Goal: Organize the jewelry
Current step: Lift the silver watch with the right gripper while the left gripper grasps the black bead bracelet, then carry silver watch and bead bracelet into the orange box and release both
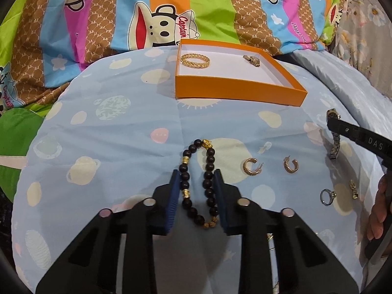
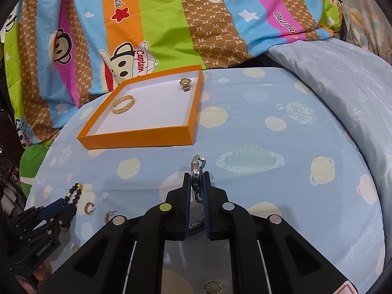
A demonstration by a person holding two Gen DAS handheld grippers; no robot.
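On the planet-print sheet before striped bedding, the left gripper pinched the bead bracelet; the right gripper clamped a watch.

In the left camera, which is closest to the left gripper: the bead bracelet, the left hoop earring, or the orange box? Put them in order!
1. Bead bracelet: right between the left gripper's fingers.
2. Left hoop earring: just to the right, on the blue sheet.
3. Orange box: farthest, up ahead near the striped blanket.
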